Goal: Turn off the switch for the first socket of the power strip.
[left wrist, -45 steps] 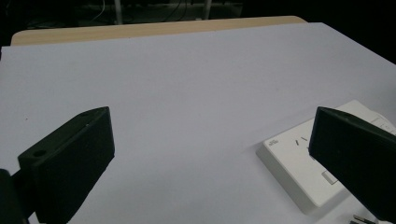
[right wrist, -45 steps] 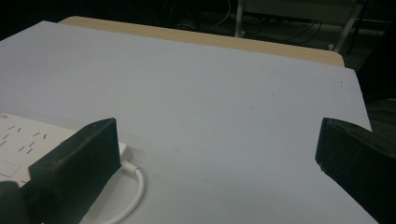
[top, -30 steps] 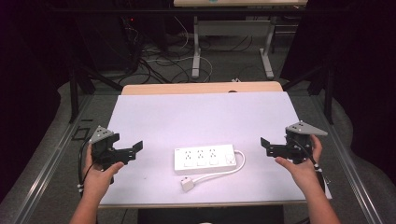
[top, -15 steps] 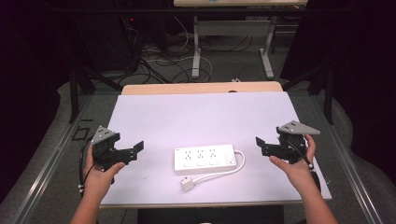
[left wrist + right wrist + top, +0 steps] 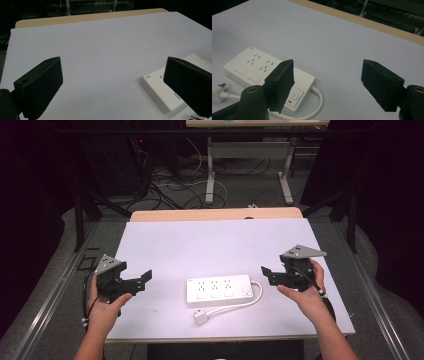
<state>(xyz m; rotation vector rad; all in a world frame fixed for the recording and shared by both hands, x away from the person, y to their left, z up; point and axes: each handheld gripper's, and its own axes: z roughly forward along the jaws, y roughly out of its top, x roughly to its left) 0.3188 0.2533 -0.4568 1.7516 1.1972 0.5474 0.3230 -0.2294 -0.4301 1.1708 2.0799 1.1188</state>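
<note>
— White power strip (image 5: 219,290) lying flat on the pale table sheet (image 5: 215,245), about midway between the two hands, near the front edge. Long axis running left to right across the table, sockets facing up.

— And the switch end?

— Pointing toward the person's right. Seen up close in the right gripper view: power button (image 5: 293,95) with a small red mark on the near end, partly behind a black jaw. White cord (image 5: 235,303) leaving that same end, looping round the front of the strip and ending in a plug (image 5: 200,318) resting on the sheet just in front of it.

— Left gripper?

— Left gripper (image 5: 145,277) held above the left part of the sheet in the left hand (image 5: 102,307), jaws spread wide with nothing between them, touching nothing. Aimed toward the strip but well apart from it. In its own view, left gripper (image 5: 112,85) framing bare sheet, with the strip's blank end (image 5: 160,87) partly behind one black jaw.

— Right one?

— Right gripper (image 5: 265,272) held in the right hand (image 5: 305,295), just beside the strip's switch end yet clear of it. Jaws gaping wide too, gripping nothing. Grey three-cornered plate (image 5: 303,251) on top. In the right gripper view, right gripper (image 5: 327,85) looking across the strip's sockets (image 5: 259,61), with the wooden table edge (image 5: 372,25) beyond the sheet.
</note>
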